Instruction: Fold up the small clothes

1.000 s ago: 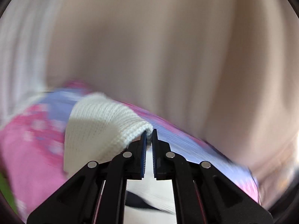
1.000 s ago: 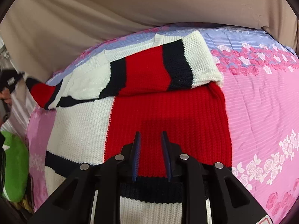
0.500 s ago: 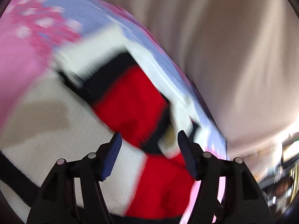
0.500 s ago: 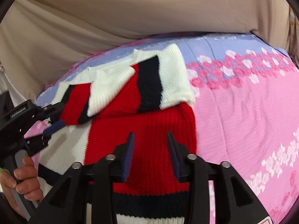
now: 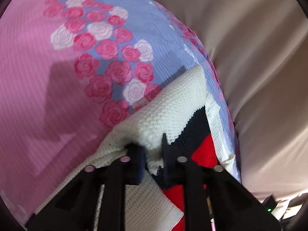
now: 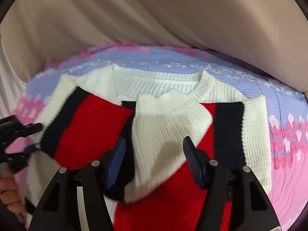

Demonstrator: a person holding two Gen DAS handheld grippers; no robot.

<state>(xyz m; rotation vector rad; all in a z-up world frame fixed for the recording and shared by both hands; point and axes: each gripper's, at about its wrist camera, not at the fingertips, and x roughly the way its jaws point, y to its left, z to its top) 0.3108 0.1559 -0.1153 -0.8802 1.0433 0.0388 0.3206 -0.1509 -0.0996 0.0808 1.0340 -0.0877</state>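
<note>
A red, white and navy knit sweater lies on a pink and lilac rose-print bedsheet, collar at the far side, both sleeves folded across its chest. My right gripper is open and empty, hovering over the white cuff of the folded sleeve. My left gripper stands at the sweater's white left edge, its jaws a small gap apart with white knit bunched between them. It also shows at the left edge of the right wrist view, touching the folded sleeve.
A beige curtain hangs behind the bed. The bedsheet stretches to the left of the sweater. The person's hand holds the left gripper at the lower left.
The left sleeve was carried over the chest and let go. My left gripper opened, then came down on the sweater's white left edge. My right gripper opened wider and moved towards the collar.
</note>
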